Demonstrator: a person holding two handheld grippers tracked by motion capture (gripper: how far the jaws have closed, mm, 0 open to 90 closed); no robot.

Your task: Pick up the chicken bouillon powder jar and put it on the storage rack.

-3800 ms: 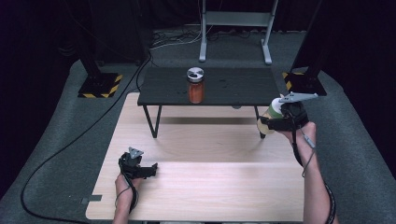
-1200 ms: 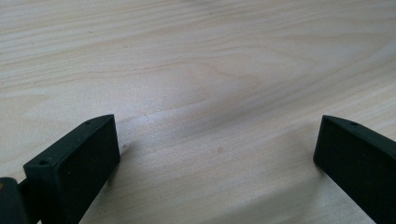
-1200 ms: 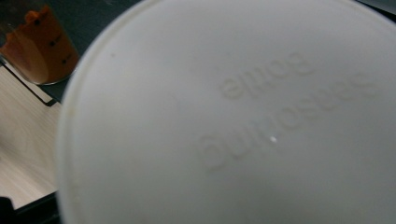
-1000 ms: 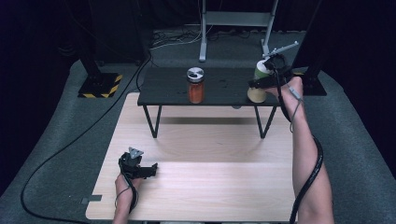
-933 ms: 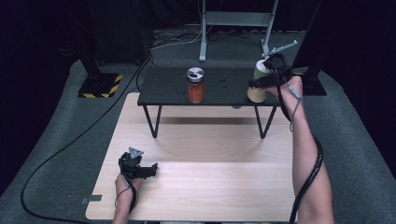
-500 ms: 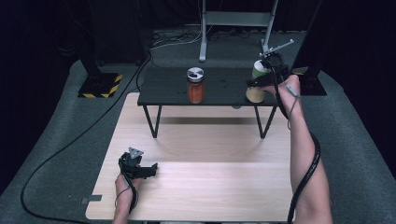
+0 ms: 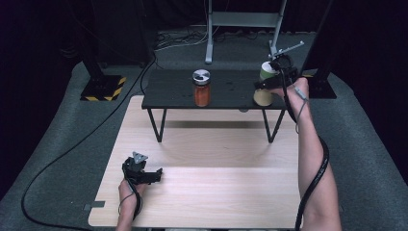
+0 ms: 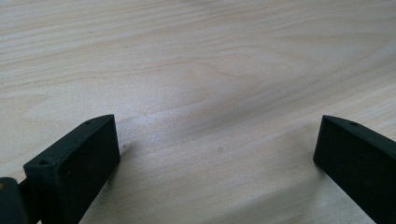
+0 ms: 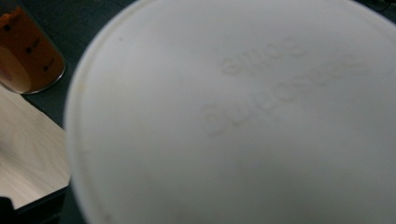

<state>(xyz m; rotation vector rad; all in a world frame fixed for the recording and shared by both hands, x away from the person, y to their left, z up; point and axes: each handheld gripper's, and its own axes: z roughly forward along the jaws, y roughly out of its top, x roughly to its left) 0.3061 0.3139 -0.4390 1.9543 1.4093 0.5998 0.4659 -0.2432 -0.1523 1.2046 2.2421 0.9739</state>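
Note:
A tub [image 7: 263, 89] with a white lid, a green band and a beige lower part is at the right end of the low black table [image 7: 226, 94], tilted a little. My right gripper [image 7: 276, 77] is shut on it from the right. The tub's white lid [image 9: 243, 116] is very close and blurred in the right gripper view. A jar of orange contents with a silver lid [image 7: 201, 89] stands at the black table's middle, and the jar [image 9: 28, 51] also shows beside the lid. My left gripper [image 7: 154, 174] rests open on the wooden table [image 7: 216, 192], with bare wood between its jaws [image 8: 217, 140].
The black table stands on thin legs over the far edge of the wooden table. Behind it are a metal stand [image 7: 240, 29] and dark posts. A cable [image 7: 72, 144] runs over the grey floor at the left.
My right gripper carried the tub from beside the black table's right end up over that end, then a little farther left. The left gripper stayed still.

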